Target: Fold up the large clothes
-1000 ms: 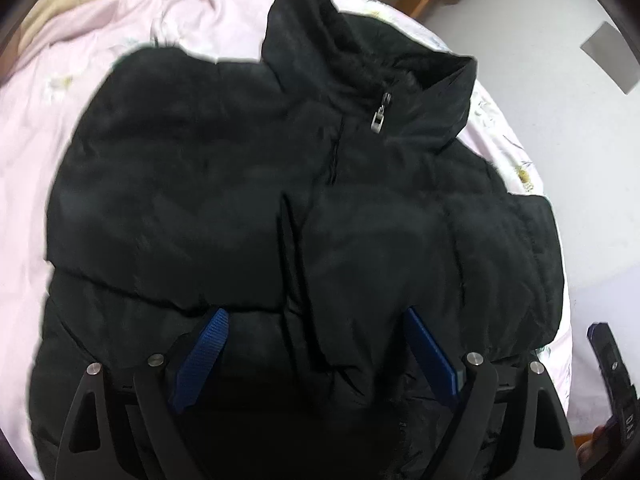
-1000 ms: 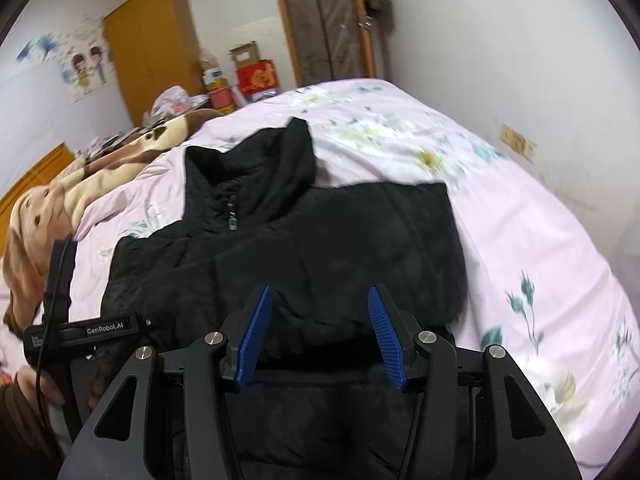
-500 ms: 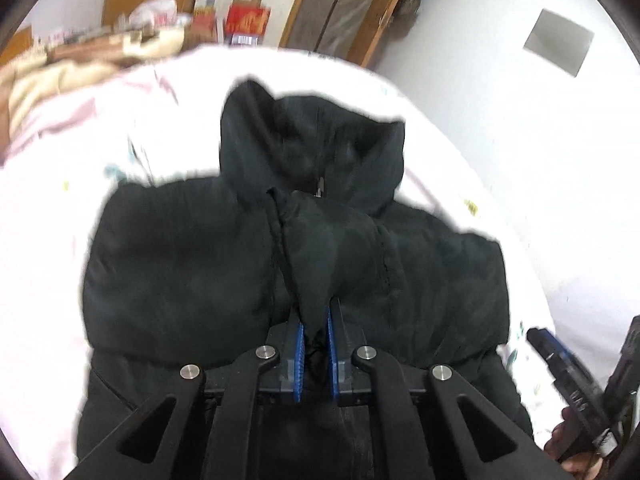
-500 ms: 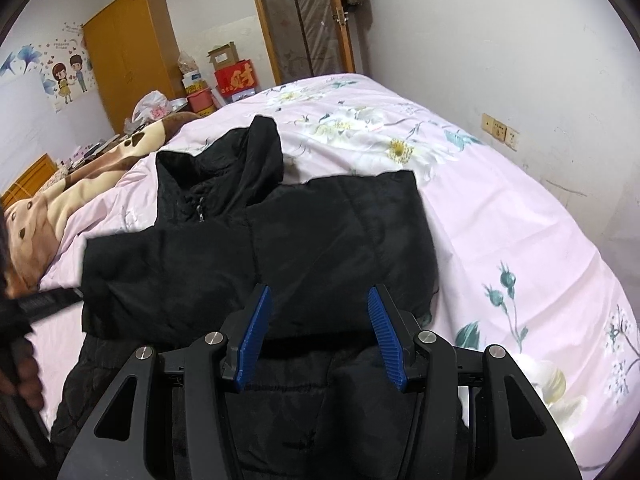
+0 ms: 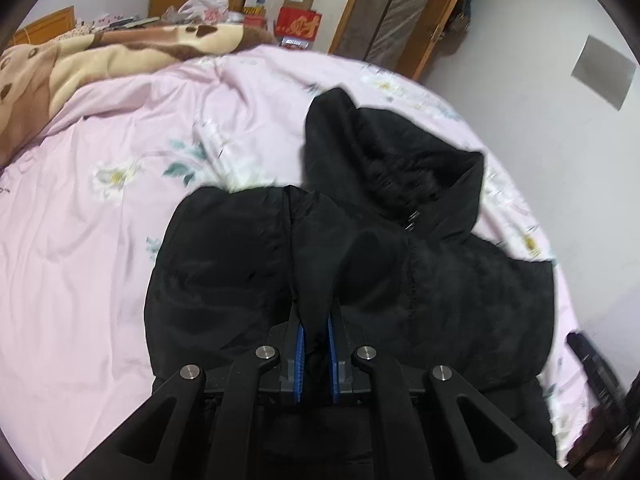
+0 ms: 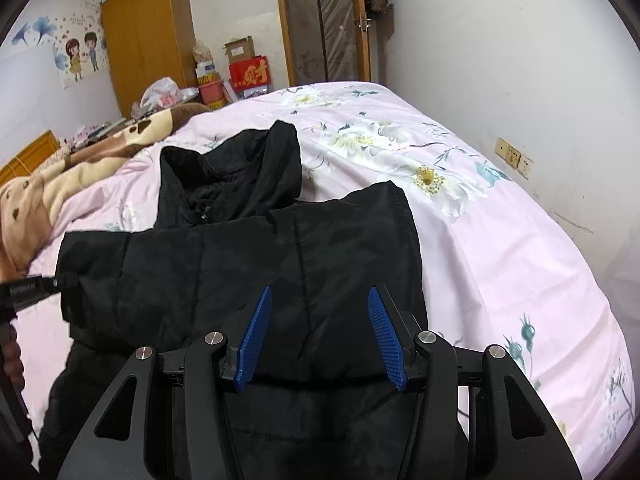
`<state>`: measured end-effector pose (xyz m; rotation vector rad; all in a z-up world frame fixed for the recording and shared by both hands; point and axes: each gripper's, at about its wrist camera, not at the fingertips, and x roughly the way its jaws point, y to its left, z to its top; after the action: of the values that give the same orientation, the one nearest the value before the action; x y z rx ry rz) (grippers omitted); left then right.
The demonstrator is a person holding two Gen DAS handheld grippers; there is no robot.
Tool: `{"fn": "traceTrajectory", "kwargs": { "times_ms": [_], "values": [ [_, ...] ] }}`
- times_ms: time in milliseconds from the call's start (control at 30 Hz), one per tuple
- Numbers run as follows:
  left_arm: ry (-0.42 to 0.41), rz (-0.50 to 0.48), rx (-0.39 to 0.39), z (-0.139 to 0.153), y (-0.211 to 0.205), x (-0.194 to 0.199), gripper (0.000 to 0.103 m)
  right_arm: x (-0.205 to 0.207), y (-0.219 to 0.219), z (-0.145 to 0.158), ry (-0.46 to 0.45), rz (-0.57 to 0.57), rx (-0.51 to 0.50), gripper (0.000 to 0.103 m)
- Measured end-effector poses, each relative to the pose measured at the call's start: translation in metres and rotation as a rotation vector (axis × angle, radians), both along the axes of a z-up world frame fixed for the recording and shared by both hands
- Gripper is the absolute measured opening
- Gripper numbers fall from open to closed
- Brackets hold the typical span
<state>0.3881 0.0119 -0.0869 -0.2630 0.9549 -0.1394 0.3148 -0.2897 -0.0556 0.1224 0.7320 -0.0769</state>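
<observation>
A black padded jacket (image 5: 440,280) lies on a pink flowered bed sheet (image 5: 100,240), collar toward the far end, sleeves folded across the chest. My left gripper (image 5: 316,340) is shut on a pinched ridge of the jacket's fabric and lifts it slightly. In the right wrist view the jacket (image 6: 248,256) lies under my right gripper (image 6: 320,320), which is open and empty just above the folded sleeve. The left gripper's body (image 6: 28,292) shows at the left edge there.
A brown and cream blanket (image 5: 100,56) lies at the far left of the bed. A wardrobe (image 6: 148,36), boxes and a door (image 6: 324,20) stand beyond the bed. A white wall (image 6: 520,60) runs along the bed's right side.
My left gripper has closed on a fold of the jacket and pulled it up and back, and its view has tilted up. My right gripper has stayed open over the sleeve.
</observation>
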Motion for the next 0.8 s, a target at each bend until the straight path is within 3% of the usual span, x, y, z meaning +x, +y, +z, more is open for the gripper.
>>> {"fn": "traceTrajectory", "kwargs": {
  "times_ms": [133, 300, 400, 533, 800],
  "values": [
    [0.047, 0.011, 0.005, -0.023, 0.004, 0.005, 0.011, 0.021, -0.002, -0.012, 0.039, -0.008, -0.038, 0.051],
    [0.092, 0.021, 0.03, -0.043, 0.008, 0.012, 0.022, 0.051, -0.013, -0.033, 0.117, -0.019, -0.076, 0.051],
    [0.102, 0.017, 0.036, -0.051, 0.008, 0.015, 0.024, 0.061, -0.016, -0.044, 0.149, -0.015, -0.093, 0.052],
    [0.116, 0.011, 0.038, -0.058, 0.005, 0.021, 0.026, 0.07, -0.014, -0.058, 0.187, -0.023, -0.129, 0.06],
    [0.122, -0.007, 0.061, -0.069, -0.001, 0.028, 0.027, 0.075, -0.027, -0.079, 0.226, -0.048, -0.073, 0.069]
  ]
}}
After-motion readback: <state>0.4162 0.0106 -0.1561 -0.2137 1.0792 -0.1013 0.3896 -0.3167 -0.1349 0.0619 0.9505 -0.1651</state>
